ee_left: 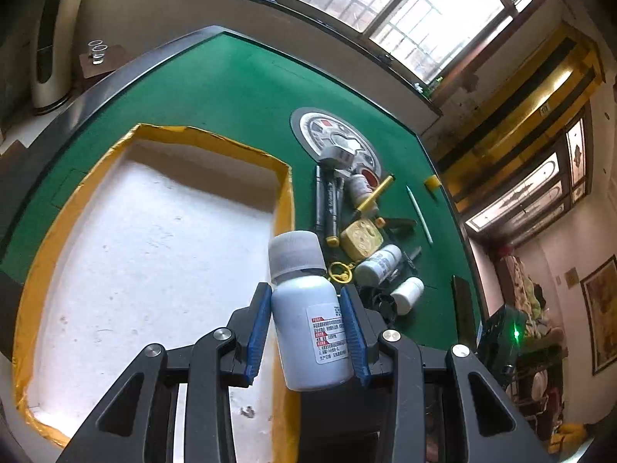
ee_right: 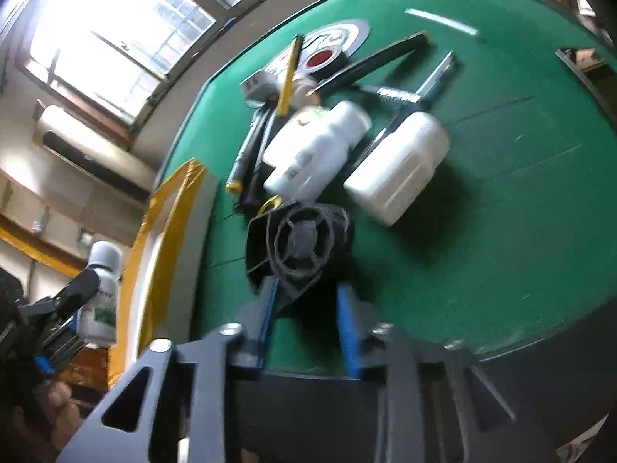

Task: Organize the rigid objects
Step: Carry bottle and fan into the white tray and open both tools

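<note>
My left gripper [ee_left: 306, 332] is shut on a white pill bottle [ee_left: 304, 308] with a ribbed cap. It holds the bottle above the right wall of the white foam box [ee_left: 154, 254] with yellow tape on its rim. The same bottle shows in the right wrist view [ee_right: 101, 289] beside the box [ee_right: 166, 223]. My right gripper [ee_right: 308, 305] is open, its blue pads either side of a small black fan [ee_right: 299, 243]. Whether the pads touch the fan is unclear. Two white bottles [ee_right: 316, 154] [ee_right: 401, 166] lie just beyond the fan.
A pile lies on the green table [ee_left: 231, 88]: black markers [ee_left: 326, 200], a yellow pen [ee_left: 374, 193], a yellow case [ee_left: 360, 237], a white stick [ee_left: 419, 214], a yellow key ring [ee_left: 339, 272], and a round centre plate [ee_left: 335, 139].
</note>
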Tool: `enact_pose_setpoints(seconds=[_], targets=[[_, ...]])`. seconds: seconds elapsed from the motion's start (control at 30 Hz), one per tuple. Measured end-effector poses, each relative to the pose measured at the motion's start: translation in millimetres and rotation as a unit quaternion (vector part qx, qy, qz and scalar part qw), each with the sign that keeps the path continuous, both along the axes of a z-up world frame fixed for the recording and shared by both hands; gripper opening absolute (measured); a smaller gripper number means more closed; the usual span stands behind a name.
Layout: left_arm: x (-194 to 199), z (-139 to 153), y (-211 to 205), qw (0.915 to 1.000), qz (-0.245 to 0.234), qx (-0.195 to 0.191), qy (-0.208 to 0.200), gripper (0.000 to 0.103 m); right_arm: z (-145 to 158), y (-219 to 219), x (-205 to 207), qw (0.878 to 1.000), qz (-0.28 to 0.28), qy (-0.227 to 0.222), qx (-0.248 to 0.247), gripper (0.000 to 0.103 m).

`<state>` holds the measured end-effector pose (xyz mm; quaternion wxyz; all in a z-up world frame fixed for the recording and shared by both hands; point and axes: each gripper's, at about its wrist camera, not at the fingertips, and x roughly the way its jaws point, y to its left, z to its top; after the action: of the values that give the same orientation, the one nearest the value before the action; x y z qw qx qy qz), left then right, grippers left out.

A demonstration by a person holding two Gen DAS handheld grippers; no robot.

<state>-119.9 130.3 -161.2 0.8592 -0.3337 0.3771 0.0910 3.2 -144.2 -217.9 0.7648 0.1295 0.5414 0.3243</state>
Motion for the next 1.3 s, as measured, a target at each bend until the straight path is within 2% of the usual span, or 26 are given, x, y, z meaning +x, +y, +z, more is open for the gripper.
enact_pose_setpoints(seconds=[0.17, 0.27, 0.43, 0.63, 0.8, 0.9, 1.07, 1.3], targets=[[-3.3, -2.9, 6.4, 1.0, 0.006, -0.005, 0.006, 0.039, 5.6, 4.9, -4.8, 1.0, 0.018, -0.019, 0.017, 0.015], [-4.6, -4.1, 8.7, 0.9999, 0.01, -0.004, 0.009, 0.039, 10.1, 7.5, -7.2, 0.999, 0.026, -0.032, 0.012, 0.015], [-7.9, -5.7, 15.2, 0.9998, 0.015, -0.003, 0.013, 0.039, 13.0, 5.3, -9.5, 0.999, 0.035, -0.028, 0.025, 0.015], [-16.4, -10.0, 29.4, 0.9991, 0.033, -0.001, 0.025, 0.039, 21.1, 4.6, -13.3, 0.997, 0.049, -0.019, 0.059, 0.015], [-30.8, -15.4, 44.6, 0.9969, 0.053, 0.021, 0.054, 0.039, 46.3, 19.2, -30.5, 0.99, 0.107, -0.02, 0.094, 0.015], [-40.7, -21.3, 57.4, 0.9948, 0.062, 0.022, 0.078, 0.039, 65.1, 44.5, -47.4, 0.978, 0.172, -0.027, 0.111, 0.015], [-53.9, -25.1, 73.8, 0.992, 0.065, 0.031, 0.103, 0.039, 66.0, 107.0, -69.6, 0.961, 0.269, -0.031, 0.064, 0.015], [-63.6, -33.7, 81.3, 0.989, 0.061, 0.041, 0.129, 0.039, 50.1, 164.9, -85.3, 0.94, 0.339, -0.016, -0.028, 0.012]])
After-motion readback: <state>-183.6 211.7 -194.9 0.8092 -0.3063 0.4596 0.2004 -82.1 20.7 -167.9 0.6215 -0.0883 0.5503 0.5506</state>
